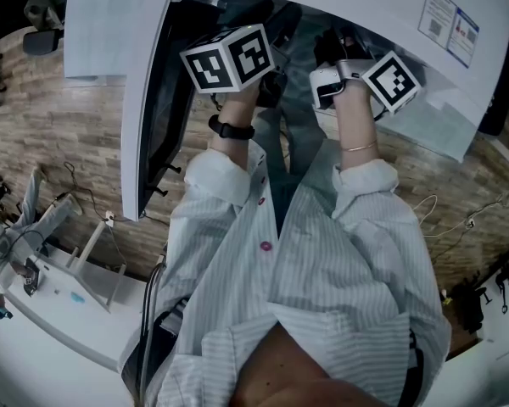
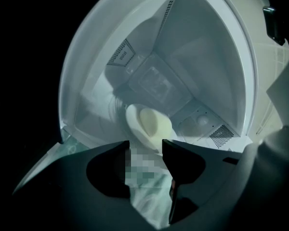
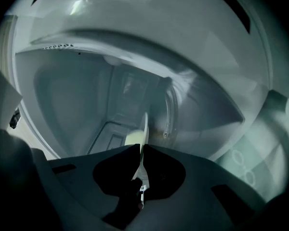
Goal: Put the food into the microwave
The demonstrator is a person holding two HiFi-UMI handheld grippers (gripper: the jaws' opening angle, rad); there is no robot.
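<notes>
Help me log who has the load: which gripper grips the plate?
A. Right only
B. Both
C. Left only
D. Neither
A: the right gripper has its jaws closed on the rim of the plate, seen edge-on, while the jaws of the left gripper stand apart and do not press on it.

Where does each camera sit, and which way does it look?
Head view: on the person's head, steeply down onto the open microwave; shirt and forearms show.
Left gripper view: on the left hand-held gripper, facing the plate inside; open jaws show.
Right gripper view: on the right hand-held gripper, facing the cavity; jaws clamp the plate's rim.
Both gripper views share the plate.
</notes>
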